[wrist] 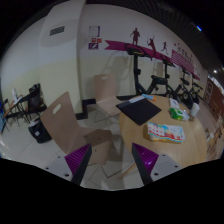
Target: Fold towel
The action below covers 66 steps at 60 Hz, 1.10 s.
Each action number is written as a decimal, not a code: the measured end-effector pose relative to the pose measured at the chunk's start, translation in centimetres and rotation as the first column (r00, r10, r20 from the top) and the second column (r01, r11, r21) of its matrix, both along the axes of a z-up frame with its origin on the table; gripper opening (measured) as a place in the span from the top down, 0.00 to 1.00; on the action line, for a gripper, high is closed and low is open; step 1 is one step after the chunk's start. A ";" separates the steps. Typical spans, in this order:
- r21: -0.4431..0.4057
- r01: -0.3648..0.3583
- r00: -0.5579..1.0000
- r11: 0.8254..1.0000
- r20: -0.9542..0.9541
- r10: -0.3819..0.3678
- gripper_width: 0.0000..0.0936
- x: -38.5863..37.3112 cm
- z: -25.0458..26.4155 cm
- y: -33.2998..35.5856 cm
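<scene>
Apparently raised well above the table (150,122), the gripper (111,163) has fingers apart, holding nothing. No towel is identifiable; folding has not begun. Next: descend, locate a towel edge.

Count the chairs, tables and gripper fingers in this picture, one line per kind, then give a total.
Chairs: 2
Tables: 1
Gripper fingers: 2, held open
Total: 5

Right of my view centre, a wooden table (138,118) carries a dark folder (138,109) and colourful packets (167,132).
</scene>
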State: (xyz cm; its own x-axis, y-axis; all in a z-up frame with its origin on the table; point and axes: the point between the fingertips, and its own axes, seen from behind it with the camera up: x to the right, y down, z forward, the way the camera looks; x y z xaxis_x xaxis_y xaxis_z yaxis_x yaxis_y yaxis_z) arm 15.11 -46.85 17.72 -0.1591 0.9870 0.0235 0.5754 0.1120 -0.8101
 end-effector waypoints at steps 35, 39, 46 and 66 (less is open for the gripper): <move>0.052 0.253 0.967 0.966 -0.032 -0.251 0.10 -6.4 -6.0 14.4; 0.051 0.264 0.964 0.963 -0.043 -0.262 0.10 -8.2 -6.8 15.3; 0.049 0.271 0.962 0.961 -0.057 -0.268 0.09 -12.0 -8.6 16.7; 0.123 0.208 0.978 0.970 -0.028 -0.207 0.18 -22.2 -15.6 20.3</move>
State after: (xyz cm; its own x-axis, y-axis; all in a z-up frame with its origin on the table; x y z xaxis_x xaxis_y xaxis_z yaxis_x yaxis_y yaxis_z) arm -7.11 -26.59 2.09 0.0502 0.9876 0.1490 0.5849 0.0919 -0.8059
